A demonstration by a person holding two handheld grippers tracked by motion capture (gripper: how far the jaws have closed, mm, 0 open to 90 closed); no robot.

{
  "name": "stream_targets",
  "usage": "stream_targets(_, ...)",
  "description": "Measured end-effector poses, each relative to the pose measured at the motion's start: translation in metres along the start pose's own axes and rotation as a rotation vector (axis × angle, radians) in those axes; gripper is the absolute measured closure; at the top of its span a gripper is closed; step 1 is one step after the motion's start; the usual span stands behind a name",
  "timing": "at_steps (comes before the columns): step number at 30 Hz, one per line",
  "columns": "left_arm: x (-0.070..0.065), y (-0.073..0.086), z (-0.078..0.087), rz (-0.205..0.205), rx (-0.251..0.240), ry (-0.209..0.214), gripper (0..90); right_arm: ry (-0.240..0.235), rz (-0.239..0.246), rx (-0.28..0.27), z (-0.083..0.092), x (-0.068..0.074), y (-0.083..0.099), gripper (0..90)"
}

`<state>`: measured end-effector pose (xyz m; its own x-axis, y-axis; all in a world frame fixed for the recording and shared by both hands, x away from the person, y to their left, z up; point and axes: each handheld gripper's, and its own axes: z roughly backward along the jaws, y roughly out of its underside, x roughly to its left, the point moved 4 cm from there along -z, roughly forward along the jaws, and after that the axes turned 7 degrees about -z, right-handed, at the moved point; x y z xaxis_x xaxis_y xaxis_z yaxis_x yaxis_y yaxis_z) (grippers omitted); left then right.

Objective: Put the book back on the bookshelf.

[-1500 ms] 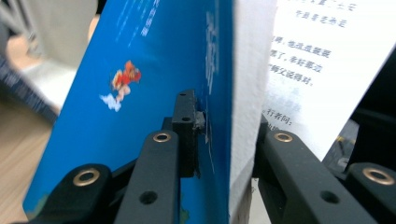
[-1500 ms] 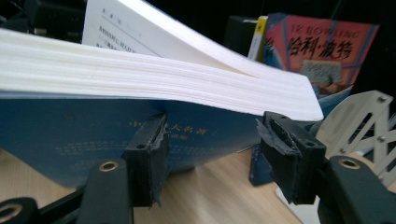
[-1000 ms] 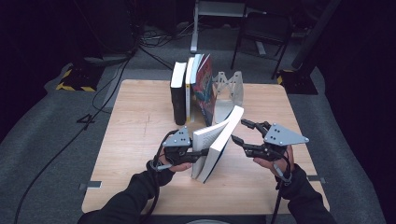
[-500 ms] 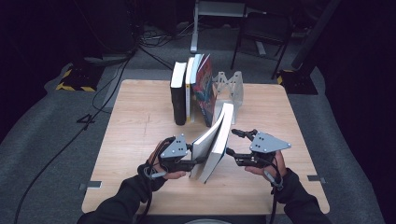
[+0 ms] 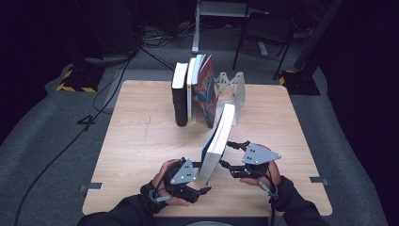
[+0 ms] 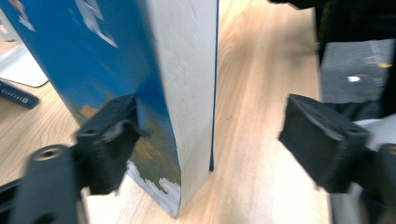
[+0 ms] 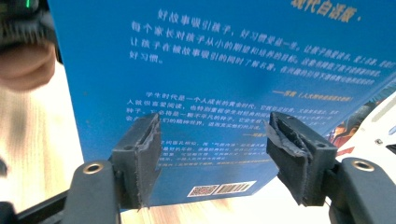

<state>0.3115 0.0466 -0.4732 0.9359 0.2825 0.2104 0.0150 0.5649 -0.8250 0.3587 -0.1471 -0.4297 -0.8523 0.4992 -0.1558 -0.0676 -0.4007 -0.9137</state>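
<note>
- I see the blue book [image 5: 217,141] standing on its lower edge near the middle of the counter [image 5: 141,141], leaning so its top tips far and right toward the metal bookend [image 5: 235,89]
- My left claw [image 5: 203,181] sits low at the near left of the book; its jaws have just been opening and now stand spread, with the near lower corner of the book between them
- In the left gripper view one pad [image 6: 112,140] lies right against the blue cover [image 6: 93,60], while the other pad stands well apart from the page edge
- My right claw [image 5: 229,154] is just right of the book, jaws spread and pointing at its back cover [image 7: 224,84]; the jaws have been opening a little and nothing is pinched between them
- Three more books [image 5: 193,89] stand upright at the far middle of the counter, just left of the bookend
</note>
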Motion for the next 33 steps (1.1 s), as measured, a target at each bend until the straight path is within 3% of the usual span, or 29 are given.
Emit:
stream_targets(1,0.000,0.001,-0.002,0.005,-0.004,-0.014,16.0,0.014,0.005,-0.004,-0.002,0.000,0.002,32.8)
stream_targets(3,0.003,0.003,-0.010,0.057,0.002,-0.047,15.8,0.037,0.006,0.017,-0.007,-0.001,0.006,32.6)
stream_targets(5,0.004,0.003,-0.015,0.078,0.003,-0.087,15.8,0.035,-0.014,0.014,-0.010,0.000,0.009,32.7)
stream_targets(6,0.004,0.003,-0.015,0.078,0.003,-0.087,15.8,0.035,-0.014,0.014,-0.010,0.000,0.009,32.7)
stream_targets(8,0.005,0.002,-0.019,0.108,-0.009,-0.131,15.8,0.043,-0.004,0.015,-0.014,0.001,0.010,32.7)
stream_targets(11,0.006,0.003,-0.020,0.152,-0.043,-0.202,23.0,0.056,0.003,0.017,-0.016,0.003,0.011,32.8)
stream_targets(15,0.006,0.003,-0.023,0.157,-0.037,-0.256,26.6,0.062,0.004,0.014,-0.019,0.005,0.012,33.1)
stream_targets(17,0.008,0.003,-0.022,0.168,-0.043,-0.258,34.2,0.063,0.001,0.012,-0.019,0.005,0.012,32.9)
stream_targets(21,0.012,0.005,-0.020,0.179,-0.044,-0.237,37.2,0.067,0.005,0.011,-0.019,0.005,0.011,33.4)
stream_targets(23,0.015,0.007,-0.017,0.165,-0.039,-0.218,39.3,0.076,0.019,-0.018,-0.017,0.007,0.010,38.3)
stream_targets(26,0.022,0.013,-0.008,0.151,-0.032,-0.196,46.7,0.087,0.029,-0.061,-0.010,0.008,0.006,38.0)
stream_targets(30,0.034,0.021,0.003,0.150,-0.014,-0.190,55.9,0.107,-0.009,-0.047,-0.003,-0.004,0.010,37.0)
stream_targets(33,0.040,0.024,0.008,0.124,-0.002,-0.134,57.7,0.131,-0.035,-0.033,0.004,-0.018,0.016,35.4)
